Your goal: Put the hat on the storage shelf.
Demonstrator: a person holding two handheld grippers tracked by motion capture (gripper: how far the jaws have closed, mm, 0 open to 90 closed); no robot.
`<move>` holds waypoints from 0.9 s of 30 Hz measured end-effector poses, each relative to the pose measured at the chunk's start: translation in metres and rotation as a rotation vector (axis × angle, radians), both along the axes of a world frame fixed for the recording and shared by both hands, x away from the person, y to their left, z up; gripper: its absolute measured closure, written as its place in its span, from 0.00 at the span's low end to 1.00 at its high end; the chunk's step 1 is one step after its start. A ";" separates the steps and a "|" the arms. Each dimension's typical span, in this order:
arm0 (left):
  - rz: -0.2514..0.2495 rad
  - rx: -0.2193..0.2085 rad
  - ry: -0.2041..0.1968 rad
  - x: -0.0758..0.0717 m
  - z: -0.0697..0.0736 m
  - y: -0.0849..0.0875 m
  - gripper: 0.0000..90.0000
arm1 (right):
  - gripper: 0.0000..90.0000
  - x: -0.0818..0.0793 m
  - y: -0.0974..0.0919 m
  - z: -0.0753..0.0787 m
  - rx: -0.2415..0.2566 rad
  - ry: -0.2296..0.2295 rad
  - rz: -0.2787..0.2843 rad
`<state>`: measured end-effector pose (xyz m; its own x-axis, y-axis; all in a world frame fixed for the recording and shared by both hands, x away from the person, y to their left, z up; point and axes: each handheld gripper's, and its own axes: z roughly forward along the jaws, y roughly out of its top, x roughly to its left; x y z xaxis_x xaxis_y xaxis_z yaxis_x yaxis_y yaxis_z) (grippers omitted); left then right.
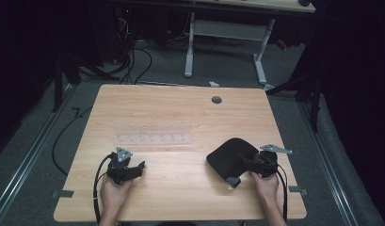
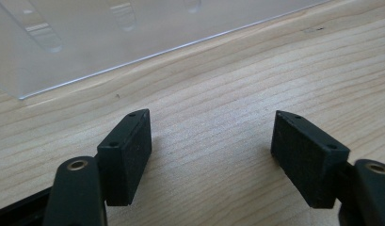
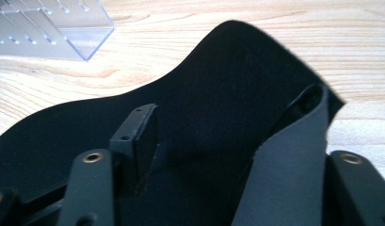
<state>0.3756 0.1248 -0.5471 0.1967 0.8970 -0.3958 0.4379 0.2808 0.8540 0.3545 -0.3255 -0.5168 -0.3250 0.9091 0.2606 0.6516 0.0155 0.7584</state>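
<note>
1. The wooden table [image 1: 180, 188] lies under both claws, bare grain beneath the left one and covered by the pad beneath the right one.
2. The clear acrylic rack [image 1: 153, 133] sits ahead of the left gripper [image 1: 132, 170], near but apart from it. In the right gripper view it lies far off at the upper left [image 3: 49, 28].
3. The black pad [image 1: 230, 157], a thin mat with a grey underside, lies flat just ahead of the right gripper [image 1: 246, 165]. Its near edge curls up as a flap [image 3: 293, 160] between that claw's jaws.
4. The right gripper is at the pad's near edge. Its jaws straddle the raised flap, and one finger [image 3: 138, 136] stands over the black face. I cannot tell whether the pads already pinch.
5. The left gripper [image 2: 211, 150] rests released, jaws wide with nothing but wood between them.
6. Handling, as I judge it: the pad looks light, soft and floppy, so it will sag and fold when lifted. The lifted flap is the sensible place to take hold, gripped well in from the edge, since a shallow pinch may slip off the smooth grey side.
</note>
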 end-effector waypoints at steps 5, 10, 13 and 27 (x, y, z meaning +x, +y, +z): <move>0.000 0.000 0.000 0.000 0.000 0.000 0.33 | 0.54 -0.003 0.001 -0.005 -0.005 -0.008 0.012; 0.000 0.000 0.000 0.000 0.000 0.000 0.33 | 0.62 -0.004 -0.001 -0.006 0.012 -0.009 0.031; 0.000 0.000 0.000 0.000 0.000 0.000 0.33 | 0.67 -0.005 -0.002 -0.005 0.005 -0.008 0.048; 0.000 0.001 0.000 0.000 0.000 0.000 0.33 | 0.88 -0.012 0.000 -0.004 -0.005 -0.007 0.140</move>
